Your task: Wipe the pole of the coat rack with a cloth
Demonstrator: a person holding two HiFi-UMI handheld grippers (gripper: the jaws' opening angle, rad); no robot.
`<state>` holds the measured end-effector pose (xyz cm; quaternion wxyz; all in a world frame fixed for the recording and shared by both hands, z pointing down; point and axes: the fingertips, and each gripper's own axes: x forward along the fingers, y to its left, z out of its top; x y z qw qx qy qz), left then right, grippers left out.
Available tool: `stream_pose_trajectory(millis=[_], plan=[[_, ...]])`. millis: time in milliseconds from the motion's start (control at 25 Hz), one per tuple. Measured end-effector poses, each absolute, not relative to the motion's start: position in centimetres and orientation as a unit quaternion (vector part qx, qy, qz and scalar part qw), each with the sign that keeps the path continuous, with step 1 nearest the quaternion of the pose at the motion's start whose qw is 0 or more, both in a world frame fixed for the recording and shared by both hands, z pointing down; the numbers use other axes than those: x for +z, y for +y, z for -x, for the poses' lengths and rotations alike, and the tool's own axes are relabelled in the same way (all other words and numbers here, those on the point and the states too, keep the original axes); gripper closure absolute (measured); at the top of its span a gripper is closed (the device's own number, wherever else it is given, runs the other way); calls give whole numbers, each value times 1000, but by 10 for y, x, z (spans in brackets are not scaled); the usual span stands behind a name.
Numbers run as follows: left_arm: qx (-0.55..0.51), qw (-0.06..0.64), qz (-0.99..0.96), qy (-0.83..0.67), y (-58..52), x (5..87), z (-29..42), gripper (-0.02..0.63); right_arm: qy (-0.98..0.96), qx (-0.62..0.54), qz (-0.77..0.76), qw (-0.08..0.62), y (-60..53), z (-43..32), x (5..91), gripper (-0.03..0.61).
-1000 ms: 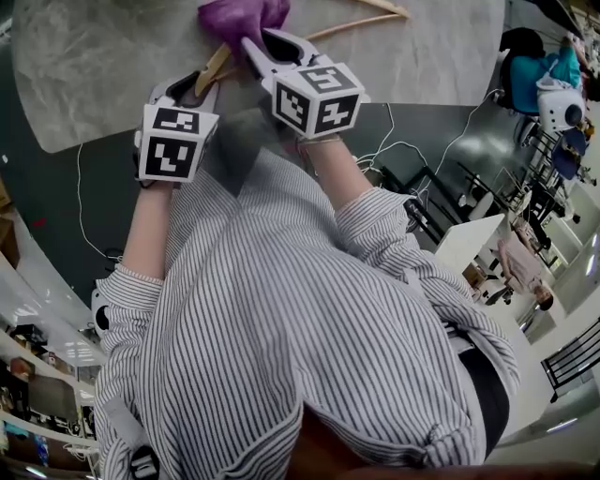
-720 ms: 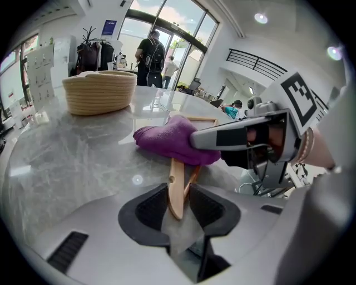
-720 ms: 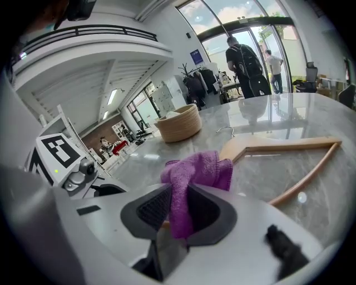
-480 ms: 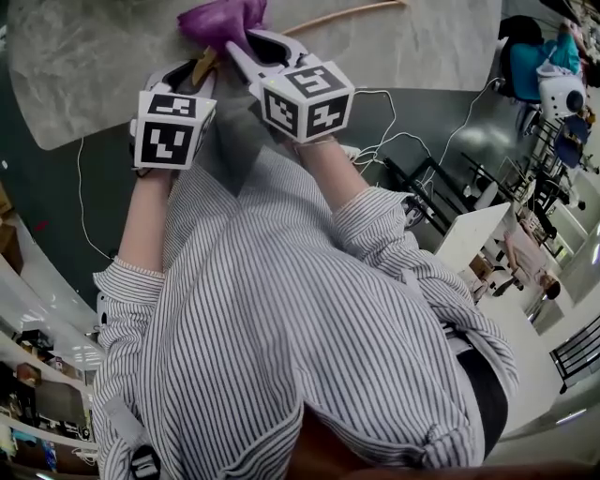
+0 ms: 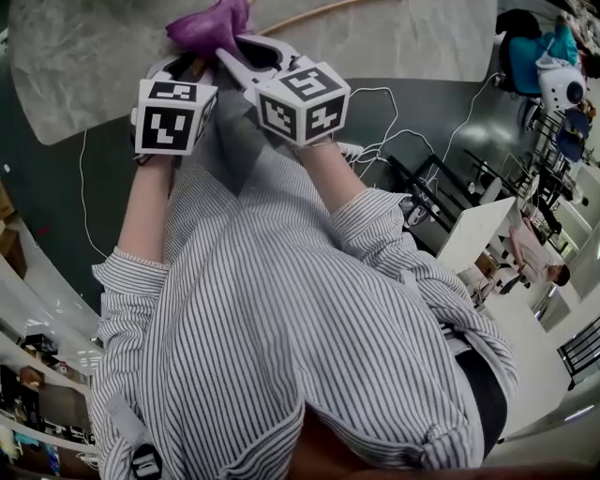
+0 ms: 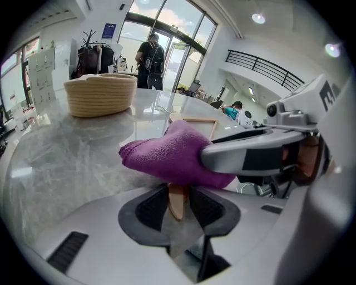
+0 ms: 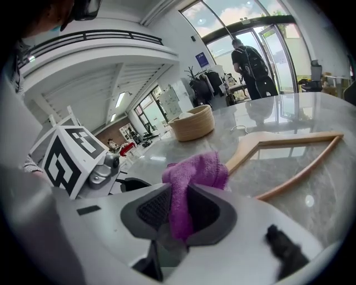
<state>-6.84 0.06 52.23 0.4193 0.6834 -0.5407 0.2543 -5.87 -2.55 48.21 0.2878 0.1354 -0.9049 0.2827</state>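
A light wooden rack frame (image 7: 281,142) lies on the grey marble table (image 5: 94,56). My left gripper (image 6: 177,205) is shut on the end of its pole (image 6: 176,201), which sticks up between the pads. My right gripper (image 7: 179,214) is shut on a purple cloth (image 7: 192,175). In the left gripper view the cloth (image 6: 167,153) is draped over the pole just beyond my left jaws, with the right gripper (image 6: 250,156) coming in from the right. In the head view the left gripper (image 5: 187,67) and right gripper (image 5: 230,52) sit close together at the table's edge, under the cloth (image 5: 206,26).
A woven basket (image 6: 100,94) stands further back on the table. White cables (image 5: 394,141) trail over the dark floor to the right of the table, near a white desk (image 5: 469,234) and black frames. People stand far off by the glass doors.
My right gripper has slid the purple cloth leftward along the pole, closer to my left gripper. The left gripper has kept still on the pole's end.
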Motion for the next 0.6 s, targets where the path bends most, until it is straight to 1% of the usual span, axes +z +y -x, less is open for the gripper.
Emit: stream_pose_trajectory(millis=[600], plan=[[254, 418, -683, -542, 1, 525, 70, 485, -909, 273, -179, 260, -29, 42, 463, 486]])
